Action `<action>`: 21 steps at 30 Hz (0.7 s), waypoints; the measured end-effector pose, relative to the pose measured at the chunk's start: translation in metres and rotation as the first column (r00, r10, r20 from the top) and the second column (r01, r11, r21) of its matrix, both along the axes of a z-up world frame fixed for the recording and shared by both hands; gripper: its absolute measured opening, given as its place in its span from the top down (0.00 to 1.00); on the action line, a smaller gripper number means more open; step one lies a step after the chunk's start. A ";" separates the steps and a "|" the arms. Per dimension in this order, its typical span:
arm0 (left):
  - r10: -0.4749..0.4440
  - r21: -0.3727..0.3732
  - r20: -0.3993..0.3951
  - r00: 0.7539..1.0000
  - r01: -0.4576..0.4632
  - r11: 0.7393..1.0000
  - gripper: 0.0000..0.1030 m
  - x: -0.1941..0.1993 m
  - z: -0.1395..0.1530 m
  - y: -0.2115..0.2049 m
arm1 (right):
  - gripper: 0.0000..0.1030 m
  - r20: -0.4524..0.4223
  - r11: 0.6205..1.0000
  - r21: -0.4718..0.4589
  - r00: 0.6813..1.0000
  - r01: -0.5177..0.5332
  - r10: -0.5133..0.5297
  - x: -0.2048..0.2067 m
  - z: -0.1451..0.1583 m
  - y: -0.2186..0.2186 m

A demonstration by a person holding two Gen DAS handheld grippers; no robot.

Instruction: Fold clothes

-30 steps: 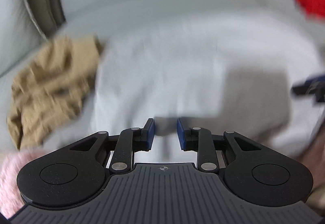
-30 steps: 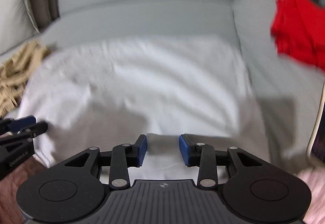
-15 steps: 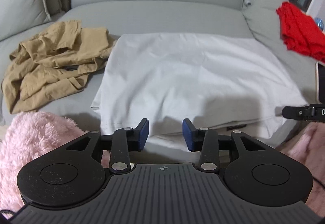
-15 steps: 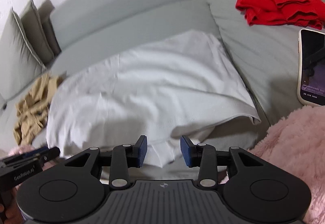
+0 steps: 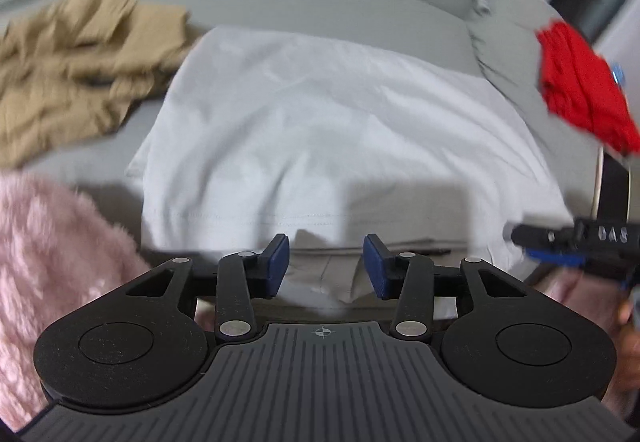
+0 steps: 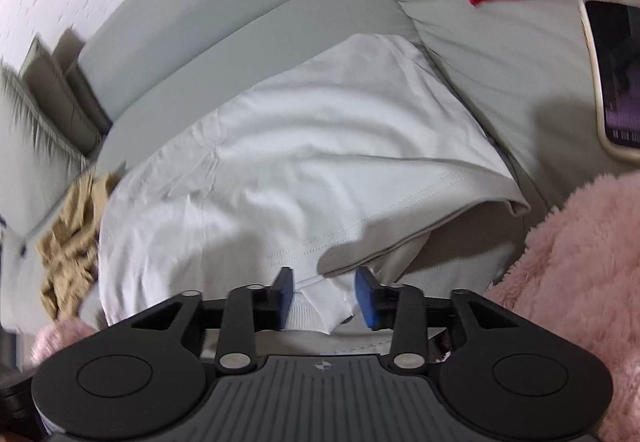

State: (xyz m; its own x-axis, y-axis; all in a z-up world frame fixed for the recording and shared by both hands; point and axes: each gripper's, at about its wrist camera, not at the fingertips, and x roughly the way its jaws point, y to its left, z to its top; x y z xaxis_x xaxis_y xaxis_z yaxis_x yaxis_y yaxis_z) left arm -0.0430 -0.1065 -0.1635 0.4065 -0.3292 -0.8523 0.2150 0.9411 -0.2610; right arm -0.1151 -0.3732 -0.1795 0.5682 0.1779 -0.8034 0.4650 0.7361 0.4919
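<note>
Both pairs of fingers stand apart at the near edge of the white shirt, gripping nothing.

A layer could slip: the right gripper (image 6: 323, 292) straddles a ribbed bit under the hemmed flap, so pinching only that would drag the stack askew; the left gripper (image 5: 326, 266) faces the same layered edge. The shirt (image 5: 340, 121) lies on the sofa (image 5: 320, 5), doubled over, lightly creased, hem stitching forward.

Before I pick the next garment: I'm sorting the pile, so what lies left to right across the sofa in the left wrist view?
Tan garment → white shirt → red garment.
</note>
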 end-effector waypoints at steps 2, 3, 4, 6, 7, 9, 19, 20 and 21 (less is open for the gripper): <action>0.054 -0.027 -0.058 0.997 -0.055 0.998 0.56 0.005 -0.004 0.008 | 0.59 0.004 0.999 0.034 1.000 0.010 -0.011 0.002 -0.004 -0.002; 0.073 -0.044 -0.082 0.994 -0.077 0.996 0.56 0.007 -0.006 0.011 | 0.59 0.010 0.998 0.060 1.000 0.019 -0.020 0.003 -0.007 -0.003; 0.100 -0.071 -0.117 0.988 -0.109 0.992 0.56 0.010 -0.008 0.015 | 0.59 0.019 0.997 0.074 0.999 0.025 -0.026 0.005 -0.008 -0.003; 0.153 -0.118 -0.181 0.971 -0.176 0.977 0.56 0.015 -0.012 0.022 | 0.59 0.028 0.996 0.087 0.999 0.025 -0.027 0.006 -0.009 -0.002; 0.180 -0.138 -0.209 0.961 -0.211 0.968 0.56 0.017 -0.014 0.025 | 0.59 0.034 0.995 0.100 0.999 0.025 -0.028 0.006 -0.009 -0.002; 0.212 -0.170 -0.233 0.949 -0.254 0.952 0.56 0.019 -0.014 0.029 | 0.58 0.035 0.993 0.112 0.999 0.029 -0.033 0.006 -0.010 -0.003; 0.286 -0.221 -0.314 0.905 -0.363 0.905 0.57 0.021 -0.022 0.032 | 0.59 0.025 0.972 0.213 0.994 0.103 -0.110 -0.002 -0.017 -0.017; 0.289 -0.226 -0.321 0.902 -0.369 0.901 0.57 0.022 -0.024 0.032 | 0.59 0.021 0.968 0.227 0.993 0.112 -0.120 -0.003 -0.018 -0.018; 0.292 -0.232 -0.329 0.898 -0.376 0.897 0.57 0.022 -0.025 0.032 | 0.59 0.018 0.965 0.235 0.992 0.116 -0.123 -0.003 -0.019 -0.019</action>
